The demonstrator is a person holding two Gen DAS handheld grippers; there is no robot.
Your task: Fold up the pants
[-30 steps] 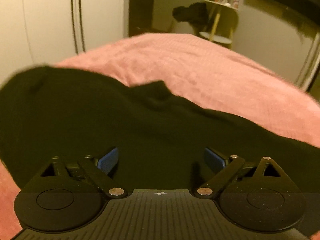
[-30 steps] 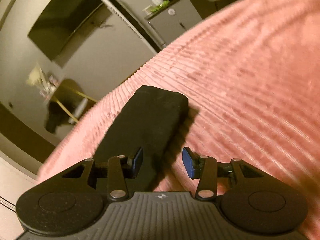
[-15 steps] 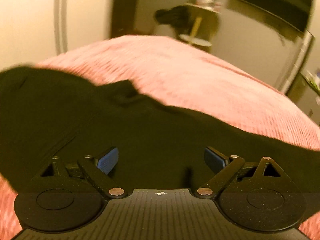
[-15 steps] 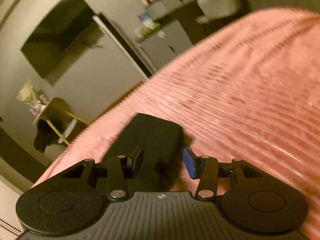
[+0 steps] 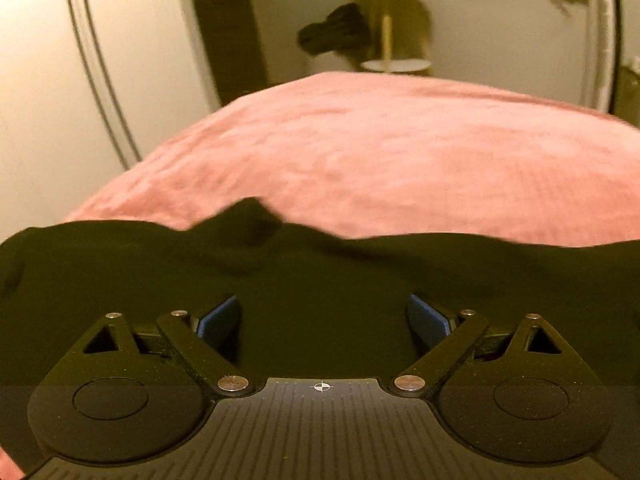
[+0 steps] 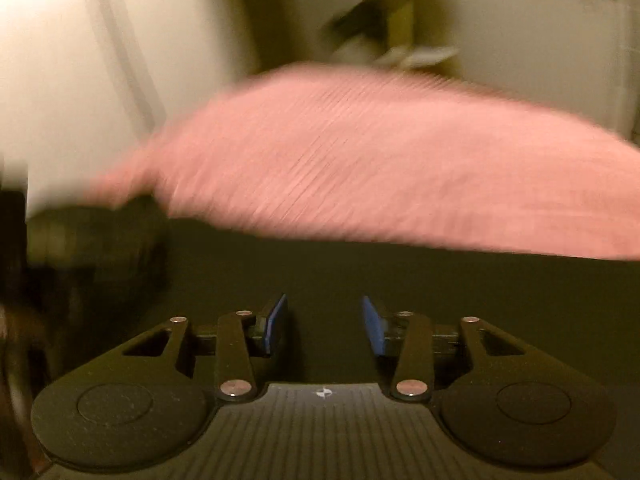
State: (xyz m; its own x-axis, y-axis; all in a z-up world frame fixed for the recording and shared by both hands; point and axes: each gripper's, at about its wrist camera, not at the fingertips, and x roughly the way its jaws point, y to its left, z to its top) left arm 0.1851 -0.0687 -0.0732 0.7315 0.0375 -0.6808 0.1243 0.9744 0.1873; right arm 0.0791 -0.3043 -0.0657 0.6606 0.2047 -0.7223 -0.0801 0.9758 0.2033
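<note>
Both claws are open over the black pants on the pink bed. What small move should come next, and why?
Probably lower the left claw and close it on the pants. Its blue pads stand wide apart over fabric, gripping nothing. The right claw is open too, but its view is blurred.

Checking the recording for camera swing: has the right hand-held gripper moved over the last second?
Yes. The right hand-held gripper swung left; the pink bedspread is now level and the black pants lie across its view.

Black pants [image 5: 320,272] lie on a pink ribbed bedspread [image 5: 380,152], beside black grippers with blue finger pads [image 5: 218,318], under cream walls [image 5: 36,80].
</note>
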